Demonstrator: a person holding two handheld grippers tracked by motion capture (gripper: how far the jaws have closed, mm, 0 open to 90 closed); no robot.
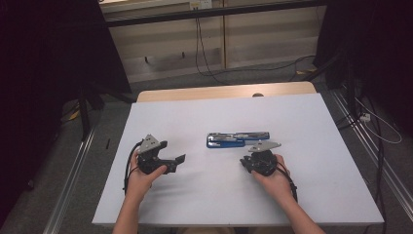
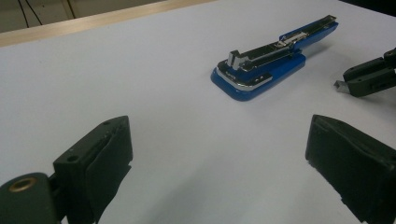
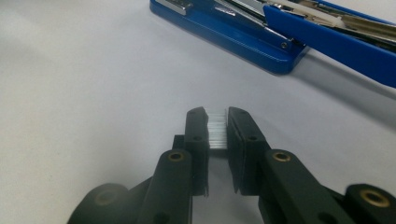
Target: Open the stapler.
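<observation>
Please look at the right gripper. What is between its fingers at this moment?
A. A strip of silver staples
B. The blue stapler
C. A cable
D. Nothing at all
A: in the right gripper view, the right gripper has its fingers closed on a strip of silver staples, while the blue stapler lies open on the table beyond it.

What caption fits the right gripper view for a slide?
Right claw shut on a strip of staples above the white table, with the opened blue stapler lying just beyond.
</observation>
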